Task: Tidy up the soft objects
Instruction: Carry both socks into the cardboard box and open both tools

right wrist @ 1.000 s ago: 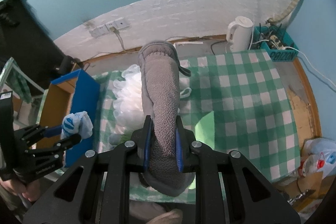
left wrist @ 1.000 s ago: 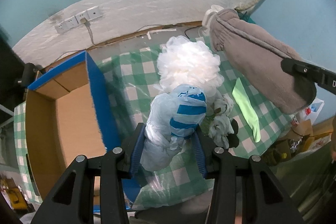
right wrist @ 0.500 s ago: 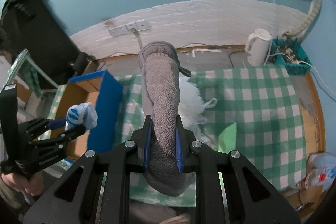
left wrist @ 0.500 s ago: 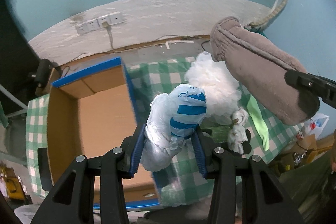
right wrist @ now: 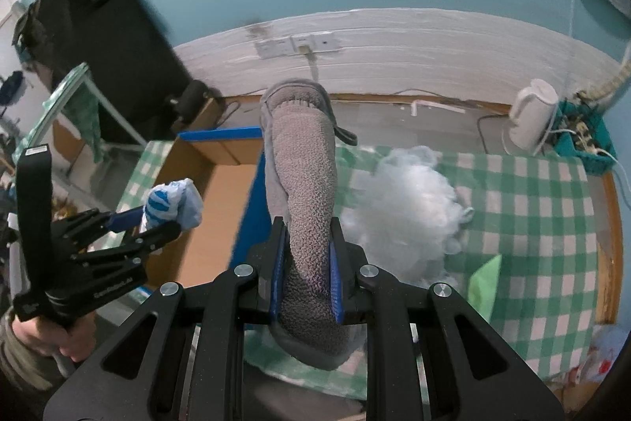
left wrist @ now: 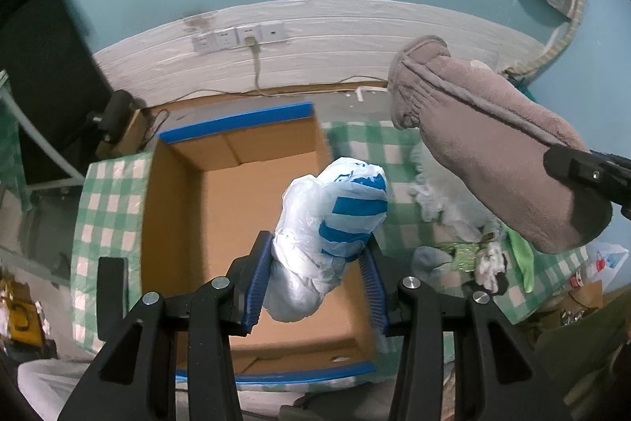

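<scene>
My left gripper [left wrist: 317,271] is shut on a bunched white and blue plastic bag [left wrist: 335,219] and holds it above the open cardboard box [left wrist: 221,223] with blue edges. It also shows in the right wrist view [right wrist: 157,221] with the bag [right wrist: 173,202]. My right gripper [right wrist: 305,271] is shut on a grey fleece slipper [right wrist: 301,192], held in the air over the box's right wall; the slipper shows in the left wrist view [left wrist: 493,156]. A white fluffy stuffing heap [right wrist: 410,208] lies on the green checked tablecloth [right wrist: 532,216].
A light green cloth [right wrist: 483,283] and a small white and dark soft item [left wrist: 489,263] lie on the table near its front. A white kettle [right wrist: 532,117] and a teal basket of cables [right wrist: 583,137] stand at the back right. Wall sockets [left wrist: 240,36] sit behind the box.
Both grippers have moved left with their loads. The bag went from above the tablecloth to above the box opening. The slipper now hangs near the box's right wall.
</scene>
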{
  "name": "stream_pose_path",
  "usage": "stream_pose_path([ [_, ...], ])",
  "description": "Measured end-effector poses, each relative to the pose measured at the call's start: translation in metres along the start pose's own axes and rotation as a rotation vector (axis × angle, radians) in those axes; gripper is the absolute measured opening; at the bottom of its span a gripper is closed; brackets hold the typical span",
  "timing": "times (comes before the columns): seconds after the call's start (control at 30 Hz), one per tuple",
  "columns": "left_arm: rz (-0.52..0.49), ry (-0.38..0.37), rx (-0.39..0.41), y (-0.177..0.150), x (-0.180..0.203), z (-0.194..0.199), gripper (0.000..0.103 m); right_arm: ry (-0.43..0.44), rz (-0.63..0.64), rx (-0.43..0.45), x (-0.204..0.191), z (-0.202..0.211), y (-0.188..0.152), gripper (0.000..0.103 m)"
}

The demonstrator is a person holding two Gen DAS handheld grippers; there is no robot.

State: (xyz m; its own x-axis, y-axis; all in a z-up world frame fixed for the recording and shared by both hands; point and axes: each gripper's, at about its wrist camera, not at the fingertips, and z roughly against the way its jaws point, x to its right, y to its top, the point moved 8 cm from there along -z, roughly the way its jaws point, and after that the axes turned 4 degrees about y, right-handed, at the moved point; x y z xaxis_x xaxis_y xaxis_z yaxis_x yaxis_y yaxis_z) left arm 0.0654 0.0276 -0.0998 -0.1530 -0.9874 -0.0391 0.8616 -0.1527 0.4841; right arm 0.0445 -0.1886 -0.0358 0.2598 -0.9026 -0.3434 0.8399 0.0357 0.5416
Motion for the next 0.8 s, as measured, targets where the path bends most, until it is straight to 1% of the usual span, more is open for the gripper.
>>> stream_pose_path([
  [0.27,0.053,0.044,-0.010,-0.013,-0.040,-0.002,0.044,0.050,0.062,-0.024,-0.052,-0.023,0.011,0.018],
  [0.4,0.086,0.052,-0.019,-0.019,-0.059,-0.004,0.044,0.070,0.090,-0.044,-0.075,-0.040,0.012,0.018],
  [0.6,0.129,0.082,-0.050,-0.031,-0.087,-0.018,0.044,0.090,0.111,-0.089,-0.100,-0.065,0.012,0.018],
  [0.8,0.154,0.095,-0.078,-0.038,-0.101,-0.031,0.044,0.097,0.124,-0.122,-0.120,-0.088,0.013,0.018],
])
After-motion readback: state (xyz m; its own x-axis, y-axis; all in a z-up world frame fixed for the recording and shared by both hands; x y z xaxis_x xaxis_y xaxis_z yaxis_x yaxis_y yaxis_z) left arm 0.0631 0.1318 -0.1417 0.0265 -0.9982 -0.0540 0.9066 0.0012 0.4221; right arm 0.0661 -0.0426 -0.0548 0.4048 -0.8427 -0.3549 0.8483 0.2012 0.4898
